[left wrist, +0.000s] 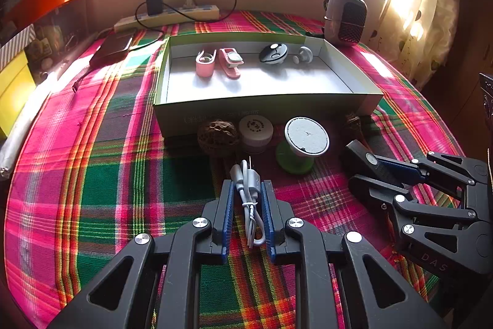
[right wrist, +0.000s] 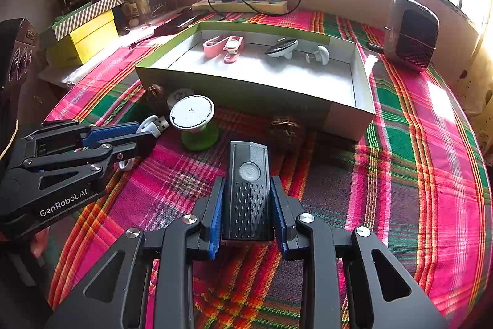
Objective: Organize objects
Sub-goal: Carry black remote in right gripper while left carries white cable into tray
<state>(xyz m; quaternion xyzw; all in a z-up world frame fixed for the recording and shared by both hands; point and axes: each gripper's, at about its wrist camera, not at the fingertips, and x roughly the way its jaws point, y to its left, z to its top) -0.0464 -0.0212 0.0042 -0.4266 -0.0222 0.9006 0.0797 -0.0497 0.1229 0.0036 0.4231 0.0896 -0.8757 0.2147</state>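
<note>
A: Blue pads of the left gripper are clamping a coiled white USB cable just above the plaid cloth. Soft and light; mid-bundle is holding best.

B: Meanwhile the right gripper is squeezing a stiff black device by its sides. Its underside is hiding; 2 brown lumps by the box are staying unclear.

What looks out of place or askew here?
Nothing damaged or spilled. Four small gadgets sit in the open box; two walnuts, a round tin and a green-based disc stand remain outside along its front wall.
</note>
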